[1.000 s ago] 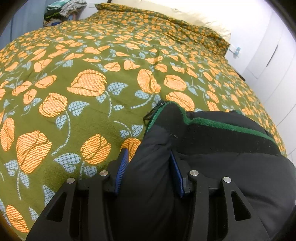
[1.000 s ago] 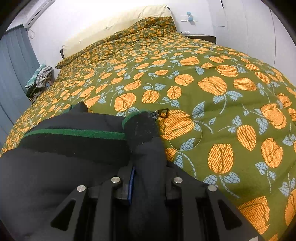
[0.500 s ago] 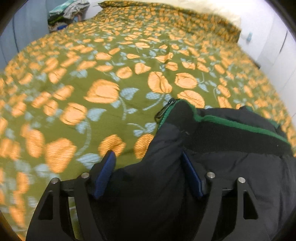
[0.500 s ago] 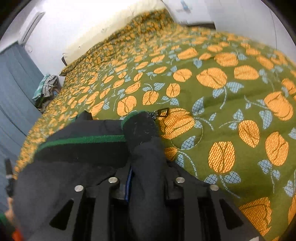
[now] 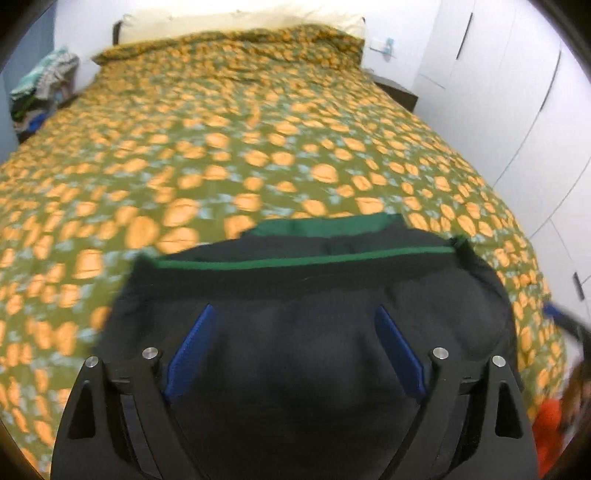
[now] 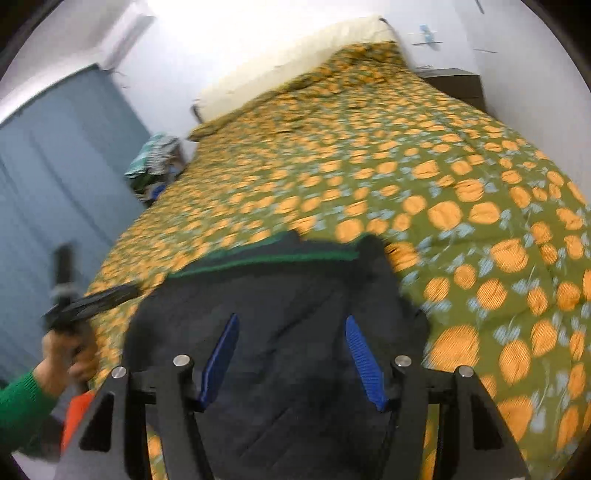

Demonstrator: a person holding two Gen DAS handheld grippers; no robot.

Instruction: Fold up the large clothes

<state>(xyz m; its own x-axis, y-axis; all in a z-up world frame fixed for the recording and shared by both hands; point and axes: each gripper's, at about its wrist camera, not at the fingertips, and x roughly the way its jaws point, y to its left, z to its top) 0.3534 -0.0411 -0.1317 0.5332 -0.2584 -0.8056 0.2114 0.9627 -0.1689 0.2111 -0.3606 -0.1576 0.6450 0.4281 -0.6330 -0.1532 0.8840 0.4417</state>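
The black jacket point(image 5: 303, 317) with green trim is lying bunched near the foot of the floral bedspread point(image 5: 221, 147). Nothing is being gripped: left gripper point(image 5: 295, 347) and right gripper point(image 6: 291, 354) are both spread wide above it. Folding is looking mostly done, maybe some tidying left.

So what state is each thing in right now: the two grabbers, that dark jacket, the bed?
Left gripper: open, jaws spread wide, holding nothing.
Right gripper: open, holding nothing.
Jacket: lying folded on the bedspread, green-trimmed edge facing the pillow end, not gripped.
Bedspread: spread over the bed.
Pillow: at the head of the bed.
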